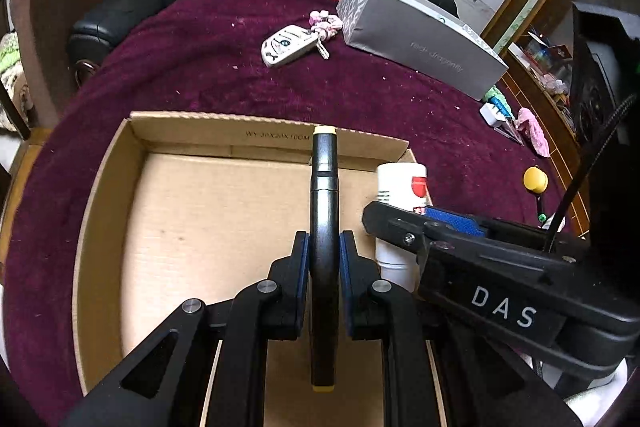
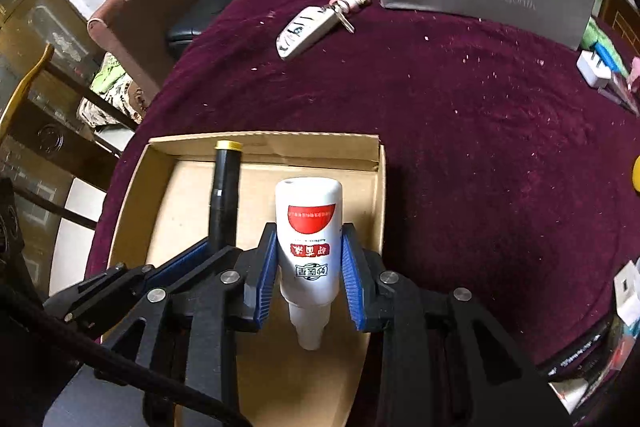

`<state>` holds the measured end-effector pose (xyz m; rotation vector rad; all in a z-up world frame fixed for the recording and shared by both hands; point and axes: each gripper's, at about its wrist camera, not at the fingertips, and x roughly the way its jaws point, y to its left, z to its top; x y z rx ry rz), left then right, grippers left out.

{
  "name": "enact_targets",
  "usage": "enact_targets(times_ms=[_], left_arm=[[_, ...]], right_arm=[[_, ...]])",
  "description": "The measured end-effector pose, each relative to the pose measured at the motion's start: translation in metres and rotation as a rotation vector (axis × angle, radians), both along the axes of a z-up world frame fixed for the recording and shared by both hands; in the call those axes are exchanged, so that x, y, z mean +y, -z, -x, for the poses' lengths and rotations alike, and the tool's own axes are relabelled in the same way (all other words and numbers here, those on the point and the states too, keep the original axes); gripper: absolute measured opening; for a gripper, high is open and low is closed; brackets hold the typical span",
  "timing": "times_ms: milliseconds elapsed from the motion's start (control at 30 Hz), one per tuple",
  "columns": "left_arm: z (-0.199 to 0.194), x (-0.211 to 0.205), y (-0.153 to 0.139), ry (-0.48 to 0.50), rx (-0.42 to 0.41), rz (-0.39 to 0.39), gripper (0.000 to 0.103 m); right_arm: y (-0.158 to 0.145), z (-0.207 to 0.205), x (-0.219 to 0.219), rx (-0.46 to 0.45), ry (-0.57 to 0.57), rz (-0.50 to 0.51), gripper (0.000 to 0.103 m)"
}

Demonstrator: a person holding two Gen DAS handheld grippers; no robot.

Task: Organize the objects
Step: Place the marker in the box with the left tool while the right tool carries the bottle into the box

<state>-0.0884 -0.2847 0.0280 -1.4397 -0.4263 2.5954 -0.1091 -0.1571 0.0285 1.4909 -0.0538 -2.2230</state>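
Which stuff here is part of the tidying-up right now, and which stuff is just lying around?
In the job now:
- black marker, clamped in the left gripper
- white bottle, clamped in the right gripper
- cardboard box, under both

Just lying about on the purple cloth:
- car key with pink charm
- grey box
- white plug

Left wrist view: steeply downward along its fingers, close above the open brown cardboard box [image 1: 104, 211]. Right wrist view: same tilt, close above the box [image 2: 132, 195] from its right. Shared: box, dark red plush cloth [image 1: 200, 67] [image 2: 460, 131], white key fob [image 1: 288, 45] [image 2: 306, 31].
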Motion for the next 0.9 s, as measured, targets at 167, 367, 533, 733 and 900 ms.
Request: enact_targets(times_ms=[167,367,533,733,900], left_arm=[[0.002,0.004,0.003,-0.005,-0.010,0.007,0.011],[0.001,-0.014,0.006,-0.086,-0.043,-0.101,0.020],[-0.018,-0.037,-0.003,-0.155,-0.041,-0.280,0.033],[-0.069,-0.029,-0.046,-0.156,0.080,-0.324,0.052],[-0.097,0.016,-0.077,-0.093,0.166,-0.229,0.052]], right_arm=[[0.005,0.003,-0.004,-0.005,-0.008,-0.001,0.028],[0.004,0.003,0.000,0.007,0.005,0.038,0.037],[-0.019,-0.004,0.015,0.040,0.020,0.085,0.043],[-0.055,-0.031,0.061,0.078,0.041,0.175,0.056],[-0.073,-0.063,0.112,0.155,0.076,0.189,0.058]])
